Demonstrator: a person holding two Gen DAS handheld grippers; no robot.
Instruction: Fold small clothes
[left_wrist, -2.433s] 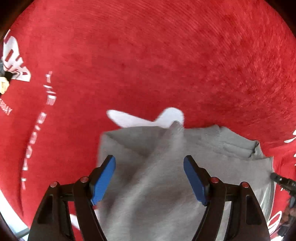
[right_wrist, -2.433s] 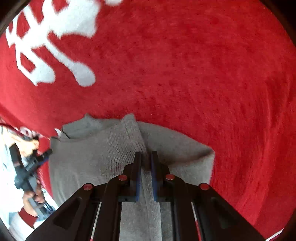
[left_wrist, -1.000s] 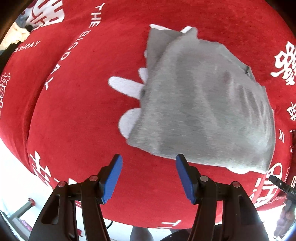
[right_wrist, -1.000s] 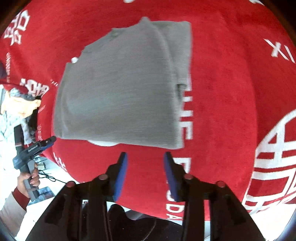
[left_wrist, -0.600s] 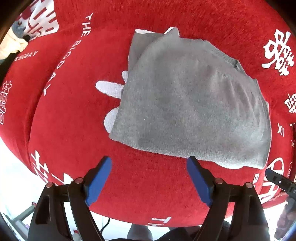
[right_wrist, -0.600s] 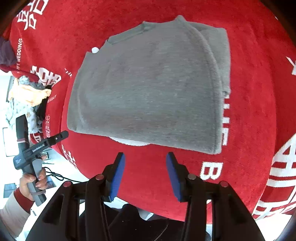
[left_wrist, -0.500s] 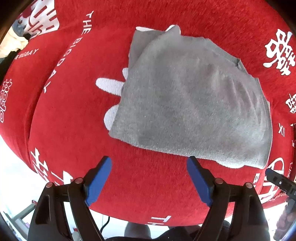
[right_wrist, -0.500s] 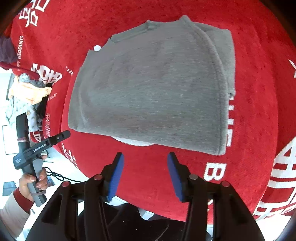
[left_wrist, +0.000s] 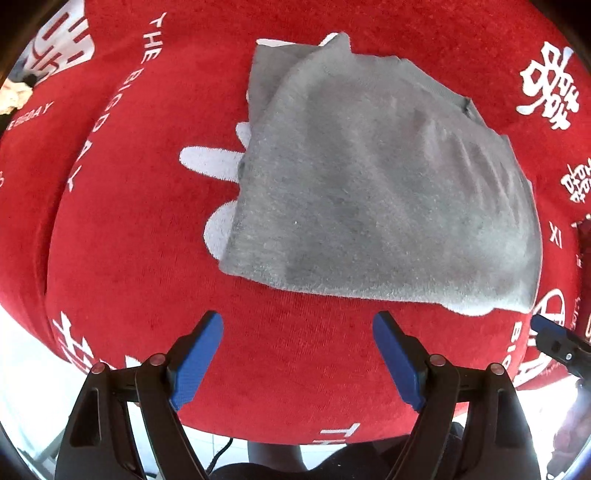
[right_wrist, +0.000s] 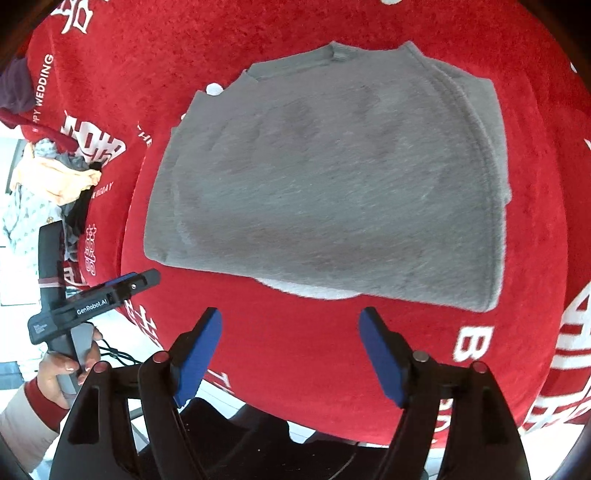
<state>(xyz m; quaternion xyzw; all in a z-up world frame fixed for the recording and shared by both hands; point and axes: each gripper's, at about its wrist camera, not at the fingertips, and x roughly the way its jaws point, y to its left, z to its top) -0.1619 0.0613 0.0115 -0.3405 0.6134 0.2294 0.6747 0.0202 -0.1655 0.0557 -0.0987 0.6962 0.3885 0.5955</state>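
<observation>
Looks basically folded, soft grey knit top (left_wrist: 384, 184) flat on red printed cloth (left_wrist: 129, 240), left gripper (left_wrist: 297, 354) released and empty, right gripper (right_wrist: 290, 350) opening near it.

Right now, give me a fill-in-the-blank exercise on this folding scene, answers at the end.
1. The folded garment is ____ in colour.
2. It lies on a ____ cloth with white lettering.
3. Between the left gripper fingers there is ____ of the garment.
4. The right gripper, jaws opening, holds ____.

Missing words: grey; red; nothing; nothing
</observation>
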